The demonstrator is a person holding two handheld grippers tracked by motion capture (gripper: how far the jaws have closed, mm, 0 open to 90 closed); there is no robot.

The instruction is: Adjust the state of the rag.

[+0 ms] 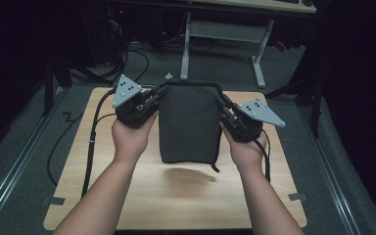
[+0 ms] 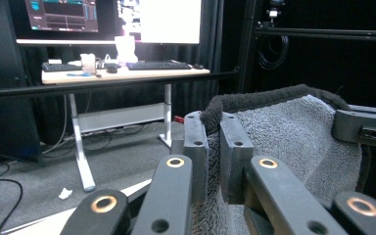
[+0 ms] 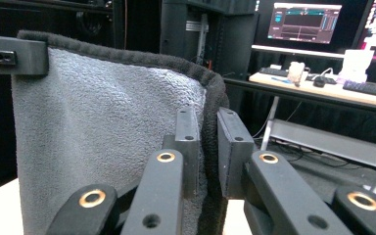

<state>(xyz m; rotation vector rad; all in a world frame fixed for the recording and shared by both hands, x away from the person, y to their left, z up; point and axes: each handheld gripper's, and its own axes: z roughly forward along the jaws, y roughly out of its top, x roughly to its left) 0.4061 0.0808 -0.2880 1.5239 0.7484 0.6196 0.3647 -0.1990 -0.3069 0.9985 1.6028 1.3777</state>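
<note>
High view: left claw (image 1: 152, 100) and right claw (image 1: 223, 105) each pinch the towel (image 1: 188, 122) top corners, nine and three o'clock, likely hanging it clear of the surface (image 1: 176, 196).

Dim room; table (image 1: 127, 205) lit from above, surroundings black; monitors (image 2: 159, 19) glare, slightly blurred.

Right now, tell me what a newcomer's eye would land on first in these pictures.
A dark grey terry-cloth towel hangs above the middle of the light wooden table, stretched between the two hand-held tools. The left gripper pinches its top left corner and the right gripper its top right corner. Behind, bright monitor screens glow over a cluttered desk.
</note>
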